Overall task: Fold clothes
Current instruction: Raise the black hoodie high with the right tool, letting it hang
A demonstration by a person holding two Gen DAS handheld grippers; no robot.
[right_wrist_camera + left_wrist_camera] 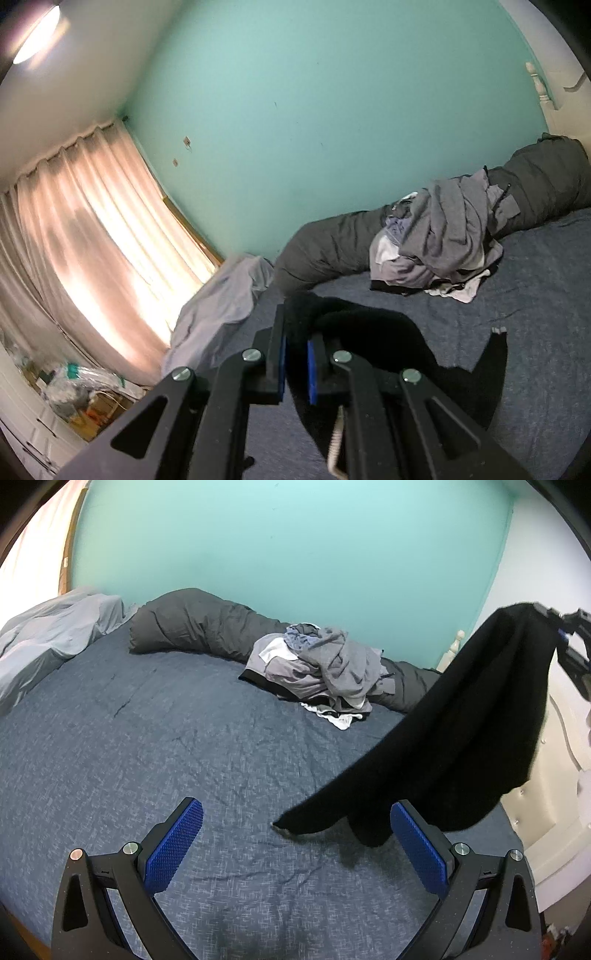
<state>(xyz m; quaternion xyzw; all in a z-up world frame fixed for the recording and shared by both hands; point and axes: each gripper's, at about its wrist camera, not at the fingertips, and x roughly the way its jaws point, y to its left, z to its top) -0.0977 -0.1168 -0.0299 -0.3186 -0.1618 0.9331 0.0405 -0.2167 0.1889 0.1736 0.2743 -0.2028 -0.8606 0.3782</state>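
A black garment (454,731) hangs in the air over the blue bedspread (184,738), its lower corner touching the bed. My right gripper (297,332) is shut on its top edge; the black garment (388,347) drapes down past the fingers. In the left wrist view the right gripper (554,622) shows at the upper right, holding the cloth up. My left gripper (295,825) is open low over the bed, with the garment's lower end just beyond its right fingertip. A pile of grey, white and black clothes (321,668) lies further back.
A rolled dark grey duvet (192,624) lies along the teal wall behind the pile. Light grey pillows (48,635) sit at the left. White furniture (561,775) stands right of the bed. Curtains (85,236) and floor clutter (81,387) are left of the bed.
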